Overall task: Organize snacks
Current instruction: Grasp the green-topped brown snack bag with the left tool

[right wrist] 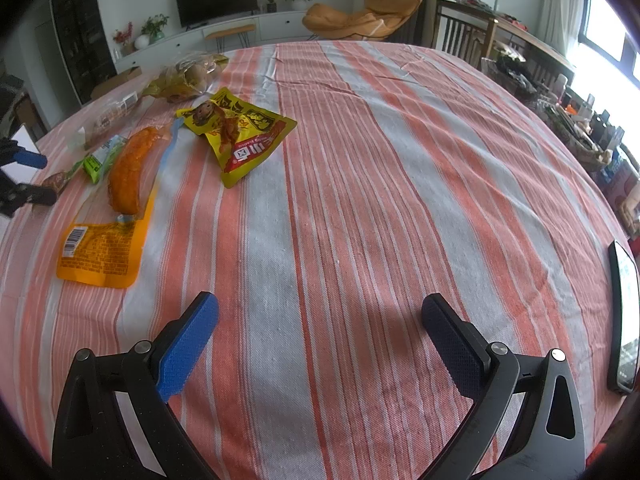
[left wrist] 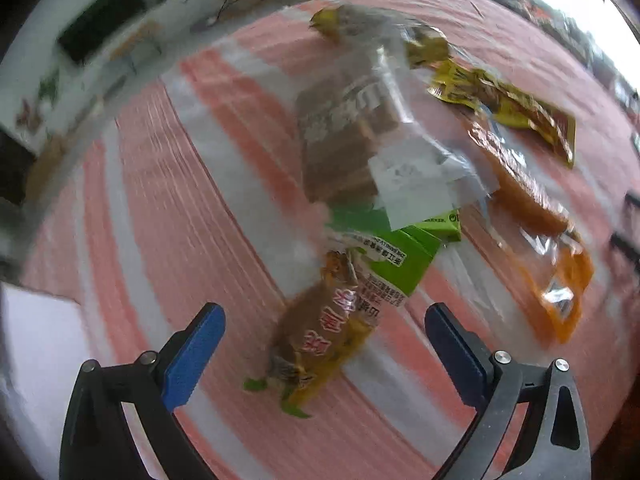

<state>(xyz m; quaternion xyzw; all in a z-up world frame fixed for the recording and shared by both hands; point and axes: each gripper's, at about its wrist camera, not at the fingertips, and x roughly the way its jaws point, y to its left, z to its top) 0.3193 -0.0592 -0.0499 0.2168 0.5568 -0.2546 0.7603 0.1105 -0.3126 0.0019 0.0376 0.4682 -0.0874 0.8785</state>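
1. Snacks sit in a loose bunch on the left side of a striped tablecloth [right wrist: 360, 160], red-orange and grey stripes, pretty much all within reach of the left tool.
2. Left gripper [left wrist: 325, 322] points steeply down with its blue fingers [left wrist: 194, 356] spread wide. A small brown wrapped snack [left wrist: 320, 340] lies on the cloth right between them, but the pads aren't touching it. That view is blurry, so take the details loosely.
3. Just past that snack there's a green carton [left wrist: 400, 256], partly tucked under a clear bag of brown wafers [left wrist: 344, 136].
4. To the right of those lies an orange sausage pack [right wrist: 120, 184], long sausage at the far end, orange label with a barcode at the near end.
5. Further right and a bit farther off is a yellow pouch [right wrist: 240, 132] with red print, lying crumpled and flat.
6. At the far end of the bunch there's a clear bag of rolls [right wrist: 188, 76], apart from the pouch.
7. Right gripper [right wrist: 320, 320] hangs over bare cloth, fingers wide apart, nothing between them, well away from the snacks.
8. A phone [right wrist: 623, 316] lies at the right edge of the table.
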